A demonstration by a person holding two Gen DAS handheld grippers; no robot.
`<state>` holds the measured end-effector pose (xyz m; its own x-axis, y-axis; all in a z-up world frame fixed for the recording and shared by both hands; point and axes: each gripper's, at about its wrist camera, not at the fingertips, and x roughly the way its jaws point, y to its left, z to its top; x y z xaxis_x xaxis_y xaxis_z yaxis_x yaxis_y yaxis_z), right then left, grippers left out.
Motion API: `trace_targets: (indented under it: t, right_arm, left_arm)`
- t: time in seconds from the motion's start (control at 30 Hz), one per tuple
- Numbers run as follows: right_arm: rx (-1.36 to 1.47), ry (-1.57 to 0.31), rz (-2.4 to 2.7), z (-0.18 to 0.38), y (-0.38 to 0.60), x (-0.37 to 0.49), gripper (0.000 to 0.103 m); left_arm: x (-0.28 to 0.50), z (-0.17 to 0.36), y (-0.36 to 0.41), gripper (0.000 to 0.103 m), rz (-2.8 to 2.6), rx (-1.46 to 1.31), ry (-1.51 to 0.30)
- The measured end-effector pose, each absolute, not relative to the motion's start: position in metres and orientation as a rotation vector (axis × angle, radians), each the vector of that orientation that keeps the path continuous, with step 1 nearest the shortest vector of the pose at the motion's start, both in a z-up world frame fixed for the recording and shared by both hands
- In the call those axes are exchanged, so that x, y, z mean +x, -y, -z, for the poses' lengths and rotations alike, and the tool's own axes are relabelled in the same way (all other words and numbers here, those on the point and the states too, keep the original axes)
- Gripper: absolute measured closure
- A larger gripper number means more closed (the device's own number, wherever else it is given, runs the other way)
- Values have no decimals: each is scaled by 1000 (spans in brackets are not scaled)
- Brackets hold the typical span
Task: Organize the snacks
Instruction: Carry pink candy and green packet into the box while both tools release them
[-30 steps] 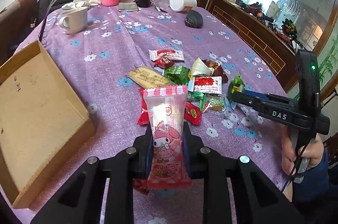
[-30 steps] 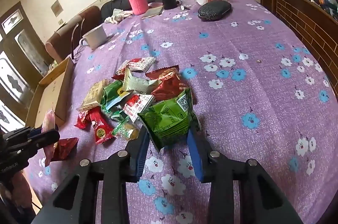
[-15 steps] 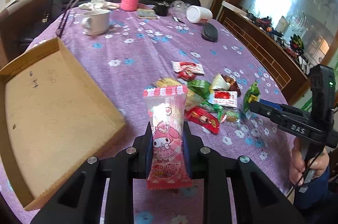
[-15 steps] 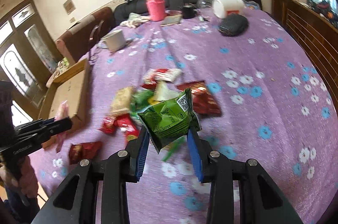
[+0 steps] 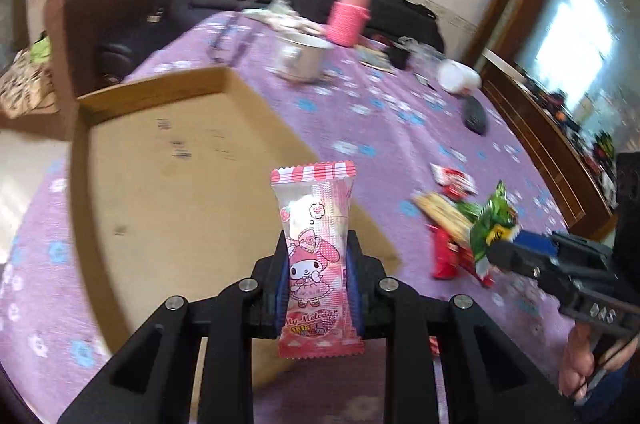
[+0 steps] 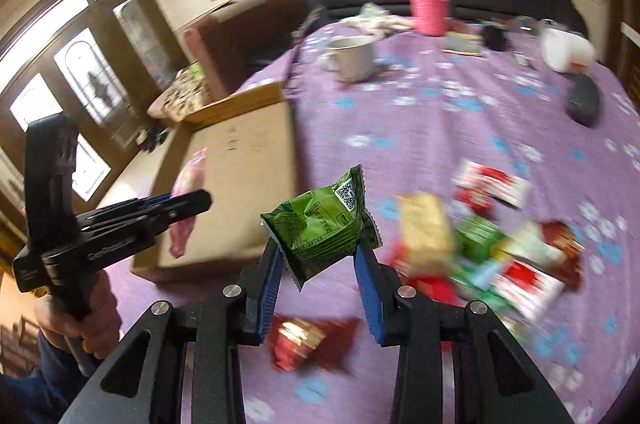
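Observation:
My left gripper point(image 5: 319, 276) is shut on a pink My Melody snack packet point(image 5: 316, 252), held upright above the near edge of the shallow cardboard box point(image 5: 168, 191). My right gripper point(image 6: 320, 264) is shut on a green snack packet point(image 6: 320, 224), held above the purple tablecloth just right of the box point(image 6: 236, 183). The right gripper with the green packet point(image 5: 494, 224) also shows at the right of the left wrist view. The left gripper with the pink packet point(image 6: 186, 199) shows over the box in the right wrist view. A pile of loose snacks point(image 6: 488, 252) lies on the cloth.
A red snack point(image 6: 308, 340) lies under the right gripper. A white mug point(image 6: 352, 57), a pink bottle point(image 6: 428, 7), a white jar point(image 6: 568, 53) and a black case point(image 6: 584, 99) stand at the table's far side. A brown chair point(image 5: 104, 23) is beyond the box.
Both grippers have swung left with their packets, away from the snack pile. The left gripper now hangs over the cardboard box. The right gripper has come up beside it.

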<state>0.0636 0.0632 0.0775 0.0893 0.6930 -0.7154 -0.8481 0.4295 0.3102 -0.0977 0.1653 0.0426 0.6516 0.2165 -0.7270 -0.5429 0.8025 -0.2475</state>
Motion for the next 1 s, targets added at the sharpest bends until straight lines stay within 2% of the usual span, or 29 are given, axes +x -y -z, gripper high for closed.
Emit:
trace_targets:
  t: [0.07, 0.47, 0.73, 1.0]
  right_arm:
    - [-215, -944, -1194, -86, -78, 49, 63]
    - [-323, -1052, -1222, -46, -195, 34, 63]
    - [-336, -1069, -1160, -28, -226, 49, 63]
    - [-319, -1066, -1148, -27, -232, 56, 55]
  left_arm:
    - [-105, -44, -184, 80, -490, -486, -746]
    - [-107, -25, -271, 80, -675, -518, -843]
    - [-104, -17, -282, 80, -677, -539, -859]
    - [-98, -8, -286, 79, -681, -573, -856]
